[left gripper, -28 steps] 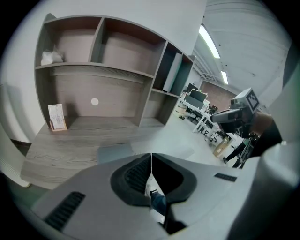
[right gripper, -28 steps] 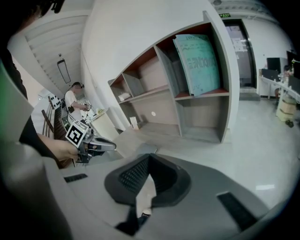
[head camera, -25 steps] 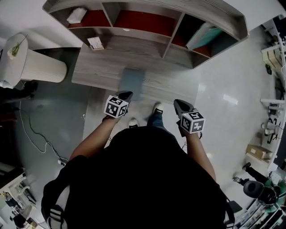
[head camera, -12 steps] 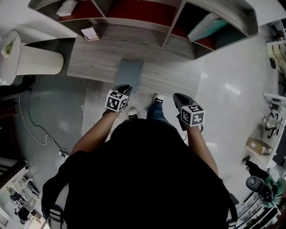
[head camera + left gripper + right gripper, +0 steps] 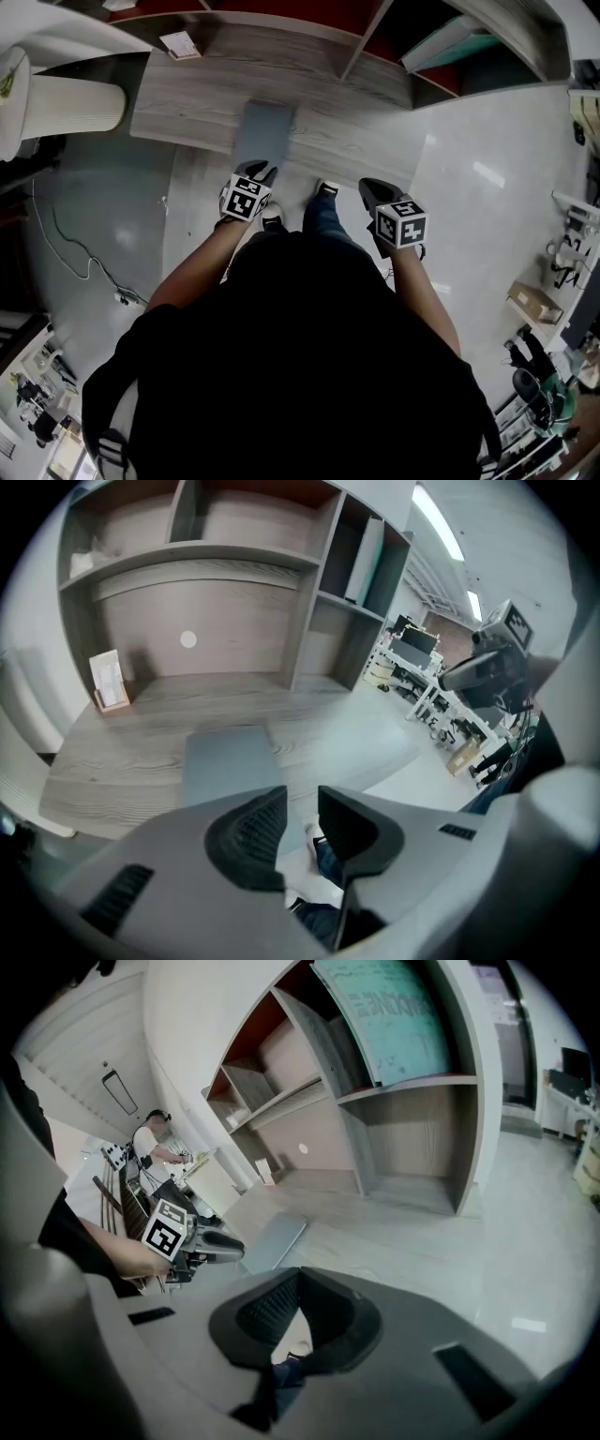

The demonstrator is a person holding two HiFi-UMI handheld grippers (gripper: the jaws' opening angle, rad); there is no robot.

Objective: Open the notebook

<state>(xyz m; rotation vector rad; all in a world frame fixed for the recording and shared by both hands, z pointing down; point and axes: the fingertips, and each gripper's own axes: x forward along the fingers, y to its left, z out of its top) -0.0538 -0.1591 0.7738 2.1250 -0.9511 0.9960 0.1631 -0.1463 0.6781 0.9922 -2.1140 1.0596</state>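
A closed grey notebook [image 5: 262, 129] lies flat on the wooden desk [image 5: 187, 103], near its front edge; it shows too in the left gripper view as the notebook [image 5: 228, 759]. My left gripper [image 5: 255, 174] hovers at the notebook's near edge. Its jaws have just been opening and stand apart with nothing between them, as the left gripper [image 5: 302, 819] shows in its own view. My right gripper [image 5: 371, 190] hangs over the floor, to the right of the notebook and in front of the desk. The right gripper [image 5: 298, 1281] has its tips together and holds nothing.
A shelf unit with red-backed compartments stands at the back of the desk, with a teal board [image 5: 441, 49] leaning in the right one. A small card stand [image 5: 178, 44] sits at the desk's back left. A white ribbed bin [image 5: 61, 103] and a floor cable [image 5: 66, 253] lie to the left.
Both grippers have sunk and come closer to the desk's front edge. The left gripper's tips now reach the notebook's near edge.
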